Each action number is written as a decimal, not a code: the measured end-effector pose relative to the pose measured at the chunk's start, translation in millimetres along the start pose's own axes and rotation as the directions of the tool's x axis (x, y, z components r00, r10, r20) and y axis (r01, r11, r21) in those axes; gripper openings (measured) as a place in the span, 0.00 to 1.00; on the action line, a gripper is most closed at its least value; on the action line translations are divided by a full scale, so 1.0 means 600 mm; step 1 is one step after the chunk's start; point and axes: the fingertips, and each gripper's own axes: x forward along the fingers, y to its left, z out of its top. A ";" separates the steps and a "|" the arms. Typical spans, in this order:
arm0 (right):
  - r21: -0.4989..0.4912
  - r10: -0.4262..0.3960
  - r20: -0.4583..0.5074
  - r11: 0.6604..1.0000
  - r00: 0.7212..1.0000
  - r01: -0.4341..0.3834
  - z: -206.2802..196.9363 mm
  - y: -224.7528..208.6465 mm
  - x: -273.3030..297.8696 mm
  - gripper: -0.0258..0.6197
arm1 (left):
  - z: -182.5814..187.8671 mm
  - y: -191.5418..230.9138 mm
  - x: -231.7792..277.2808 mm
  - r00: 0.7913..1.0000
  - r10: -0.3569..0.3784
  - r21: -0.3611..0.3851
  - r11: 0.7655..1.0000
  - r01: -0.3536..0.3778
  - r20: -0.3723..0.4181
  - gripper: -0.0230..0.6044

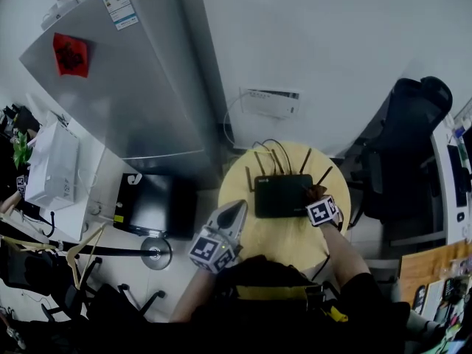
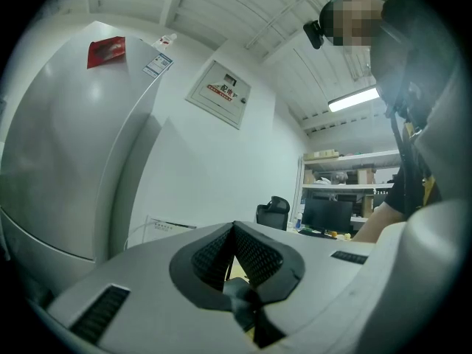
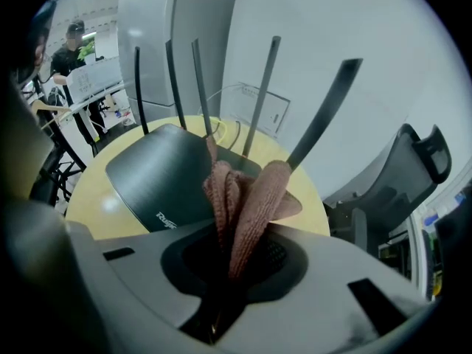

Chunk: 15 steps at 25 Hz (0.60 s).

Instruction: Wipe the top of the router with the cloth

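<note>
Black router (image 3: 158,179) lies flat; bunched brownish cloth (image 3: 243,198) seemingly touches its right edge.

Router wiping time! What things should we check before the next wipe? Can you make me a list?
1. Cloth gripped by the right tool: ok, jaws shut on it.
2. Cloth pressing on the router top: cannot tell; it sits at the right rear corner.
3. Router lying flat on the table: ok.
4. Antennas clear of the cloth: not ok; they stand right beside it and might snag.
5. Left tool out of the way: ok, shut, empty, off the router.
</note>
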 end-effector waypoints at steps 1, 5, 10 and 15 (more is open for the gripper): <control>0.003 0.033 0.027 0.999 0.999 -0.033 0.006 0.012 0.001 0.14 | 0.000 -0.002 0.002 1.000 -0.006 0.001 1.000 0.006 0.001 0.02; -0.100 0.117 0.143 0.990 0.983 -0.103 0.068 0.063 -0.032 0.14 | 0.009 0.005 0.009 1.000 -0.005 -0.005 1.000 0.005 0.012 0.02; -0.416 0.183 0.174 0.904 0.968 -0.096 0.147 0.140 -0.049 0.14 | 0.011 0.015 -0.001 1.000 0.010 -0.010 1.000 -0.009 0.019 0.02; -0.694 0.181 0.134 0.719 0.974 -0.038 0.217 0.212 -0.023 0.14 | 0.018 0.052 -0.035 0.995 0.092 -0.015 0.996 -0.092 0.031 0.02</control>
